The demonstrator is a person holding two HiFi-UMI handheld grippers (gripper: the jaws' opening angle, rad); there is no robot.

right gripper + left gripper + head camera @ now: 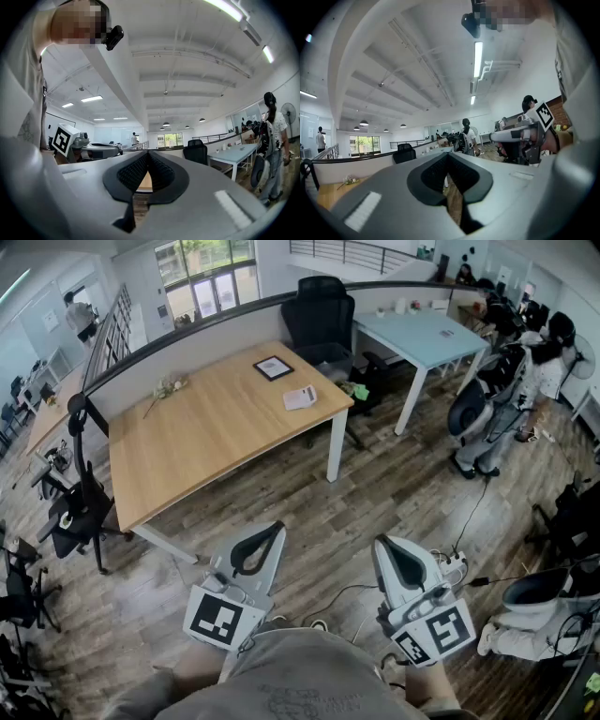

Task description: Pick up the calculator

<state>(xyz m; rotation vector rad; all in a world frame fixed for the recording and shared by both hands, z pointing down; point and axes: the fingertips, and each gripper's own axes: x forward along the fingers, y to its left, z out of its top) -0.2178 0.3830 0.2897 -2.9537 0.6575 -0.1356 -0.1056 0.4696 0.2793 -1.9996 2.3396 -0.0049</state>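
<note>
The calculator (300, 397), pale grey and flat, lies near the right end of the wooden table (206, 432), far ahead of both grippers. My left gripper (272, 532) is held low in front of my body over the wood floor, jaws together with nothing between them. My right gripper (385, 549) hangs beside it, also shut and empty. In the left gripper view the gripper (449, 155) points level across the room, and the right gripper view shows its gripper (148, 154) the same way. Neither of those views shows the calculator.
A black framed pad (273, 367) and a small flower sprig (169, 386) also lie on the table. A black office chair (321, 320) stands behind it, a light blue table (422, 334) to the right. Black chairs (80, 507) stand at left. Cables and a power strip (455, 565) lie on the floor at right.
</note>
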